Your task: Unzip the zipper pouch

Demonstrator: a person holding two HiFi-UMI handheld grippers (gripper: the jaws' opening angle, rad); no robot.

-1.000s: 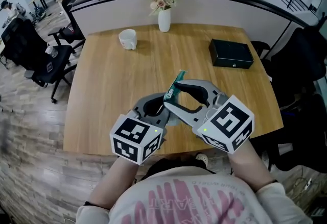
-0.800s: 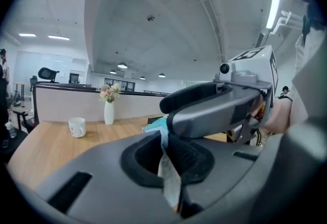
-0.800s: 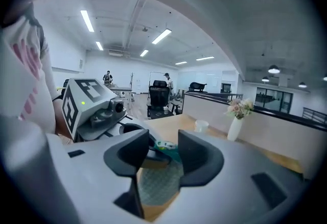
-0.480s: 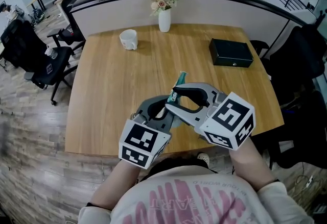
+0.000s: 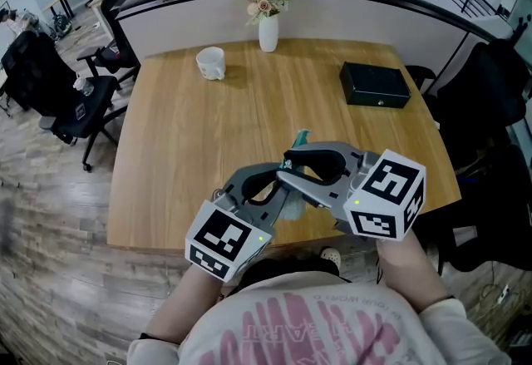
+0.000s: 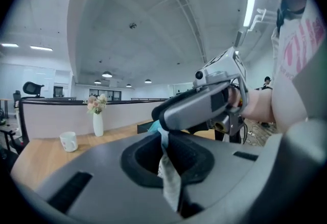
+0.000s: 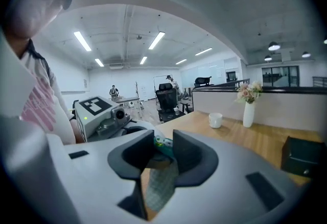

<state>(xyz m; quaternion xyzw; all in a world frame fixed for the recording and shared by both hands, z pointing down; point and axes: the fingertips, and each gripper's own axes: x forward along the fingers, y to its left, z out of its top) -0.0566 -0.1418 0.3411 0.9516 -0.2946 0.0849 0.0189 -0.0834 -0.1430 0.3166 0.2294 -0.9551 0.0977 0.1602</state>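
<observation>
Closing your right gripper [image 7: 163,150] round teal zipper tab [image 7: 162,142], not yet pinched; left gripper [image 6: 164,152] clenched on zipper pouch [image 6: 170,187] fabric. Next: firm pinch, draw tab away.

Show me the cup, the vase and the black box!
cup [image 5: 210,63], head view, its white side.
vase [image 5: 268,33], head view, its white body.
black box [image 5: 376,85], head view, its lid.

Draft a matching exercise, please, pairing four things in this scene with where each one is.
Things:
1. white ceramic mug
2. white vase of flowers
3. black rectangular box
4. pale mesh zipper pouch with teal trim

Places:
A. held in the air, near side
B. far edge, middle
C. far right
D. far left

Pairs: 1-D, 2-B, 3-C, 4-A.
</observation>
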